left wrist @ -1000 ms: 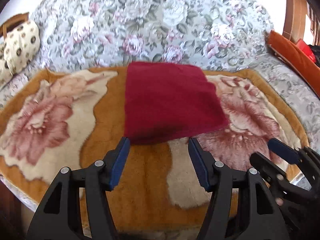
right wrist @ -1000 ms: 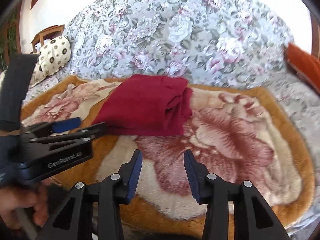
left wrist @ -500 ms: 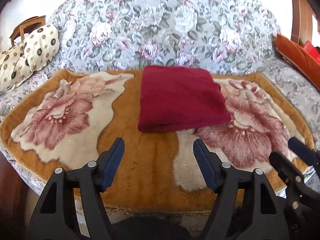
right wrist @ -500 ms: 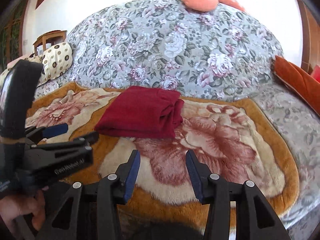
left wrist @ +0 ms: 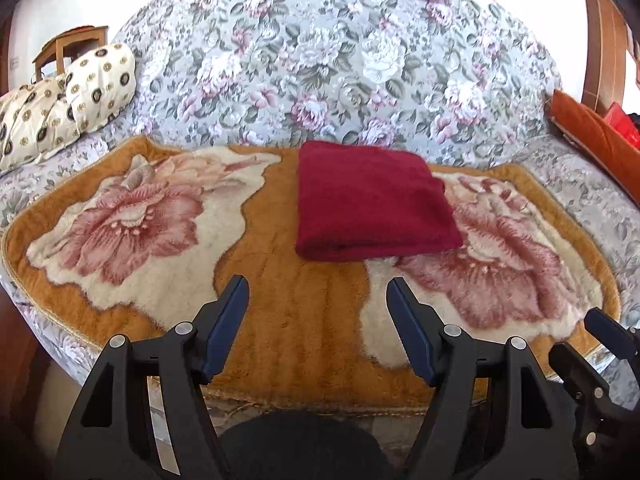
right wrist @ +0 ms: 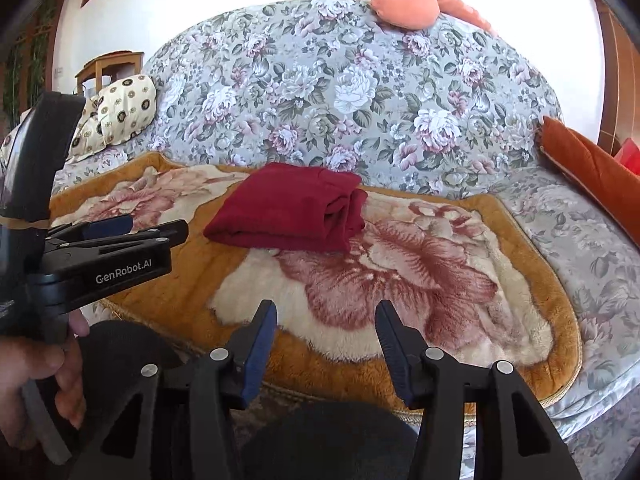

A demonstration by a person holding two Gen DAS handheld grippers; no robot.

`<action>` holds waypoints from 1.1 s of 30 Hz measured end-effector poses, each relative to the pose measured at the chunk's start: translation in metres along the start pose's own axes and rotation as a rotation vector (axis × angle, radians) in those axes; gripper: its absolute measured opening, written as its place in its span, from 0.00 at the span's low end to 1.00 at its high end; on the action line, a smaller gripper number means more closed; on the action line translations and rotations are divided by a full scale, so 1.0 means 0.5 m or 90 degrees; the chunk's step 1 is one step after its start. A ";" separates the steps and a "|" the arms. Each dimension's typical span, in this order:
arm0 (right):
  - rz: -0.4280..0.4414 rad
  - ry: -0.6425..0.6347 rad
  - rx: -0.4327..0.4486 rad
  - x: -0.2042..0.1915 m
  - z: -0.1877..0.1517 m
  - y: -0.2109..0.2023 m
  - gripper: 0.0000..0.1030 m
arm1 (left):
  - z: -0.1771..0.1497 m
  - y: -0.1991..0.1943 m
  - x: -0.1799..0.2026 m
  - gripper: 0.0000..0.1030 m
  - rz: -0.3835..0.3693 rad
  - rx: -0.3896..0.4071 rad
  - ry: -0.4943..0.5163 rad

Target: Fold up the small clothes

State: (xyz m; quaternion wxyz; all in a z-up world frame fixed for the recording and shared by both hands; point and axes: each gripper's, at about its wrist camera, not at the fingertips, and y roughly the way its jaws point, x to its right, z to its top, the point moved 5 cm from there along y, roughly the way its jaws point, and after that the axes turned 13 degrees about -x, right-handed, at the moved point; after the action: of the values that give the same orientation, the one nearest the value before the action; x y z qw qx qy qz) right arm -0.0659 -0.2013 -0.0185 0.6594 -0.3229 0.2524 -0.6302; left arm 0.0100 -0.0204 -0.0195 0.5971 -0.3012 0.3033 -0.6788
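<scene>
It looks like a living room at home: a big flowery sofa (left wrist: 320, 60), a fuzzy flower blanket (left wrist: 280, 300), a spotted pillow (left wrist: 100, 80), and a small wooden table (right wrist: 108, 68).

Both grippers are black plastic clamps with triangular cut-outs, silver rivets and dark blue ribbed pads. The left gripper (right wrist: 116, 228) carries white "GenRobot.AI" lettering on its side; a bare hand (right wrist: 36, 376) wraps its grey handle.

Dark red garment (left wrist: 372, 200); orange-cream floral blanket (left wrist: 280, 312); grey floral sofa (left wrist: 320, 60).
</scene>
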 end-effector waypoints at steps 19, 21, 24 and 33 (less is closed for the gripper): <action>0.026 0.053 0.003 0.033 -0.011 -0.004 0.49 | -0.014 -0.013 -0.045 0.70 -0.010 0.009 -0.045; 0.028 0.055 0.001 0.035 -0.010 -0.002 0.49 | -0.014 -0.013 -0.044 0.70 -0.009 0.009 -0.041; 0.027 0.055 0.001 0.034 -0.009 -0.002 0.49 | -0.014 -0.015 -0.041 0.70 -0.007 0.012 -0.037; 0.026 0.056 0.004 0.035 -0.011 -0.002 0.49 | -0.014 -0.017 -0.042 0.70 -0.009 0.013 -0.039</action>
State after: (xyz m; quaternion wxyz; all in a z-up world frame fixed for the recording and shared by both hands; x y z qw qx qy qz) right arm -0.0691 -0.2191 -0.0200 0.6617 -0.2879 0.2857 -0.6306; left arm 0.0015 0.0019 -0.0185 0.6045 -0.3178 0.2758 -0.6764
